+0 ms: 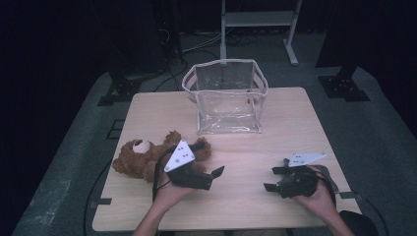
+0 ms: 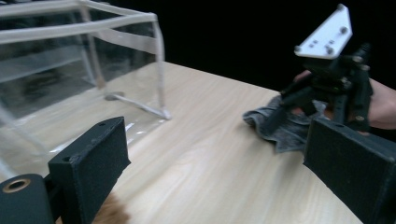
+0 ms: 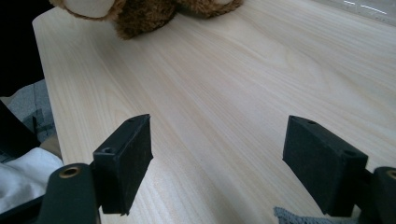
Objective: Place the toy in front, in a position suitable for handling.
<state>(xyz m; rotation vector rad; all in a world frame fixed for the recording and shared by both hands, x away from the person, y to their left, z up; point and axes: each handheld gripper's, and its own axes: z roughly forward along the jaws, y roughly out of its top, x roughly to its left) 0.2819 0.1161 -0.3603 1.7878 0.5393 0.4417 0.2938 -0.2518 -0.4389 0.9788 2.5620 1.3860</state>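
Brown plush teddy bear (image 1: 140, 157), shaggy, pale muzzle up, lying near the tabletop (image 1: 290, 118) left edge. Just beside it, left tool (image 1: 212, 173), spread wide, empty. Right tool (image 1: 275, 179) likewise wide (over a grey cloth (image 2: 285, 128)). Bare wood between; clear bag (image 1: 227, 98) at the far edge.

You are seeing a clear plastic bag (image 1: 228, 105) standing open at the wooden table's (image 1: 295, 113) far edge, a white metal frame (image 1: 258, 19) standing behind it.
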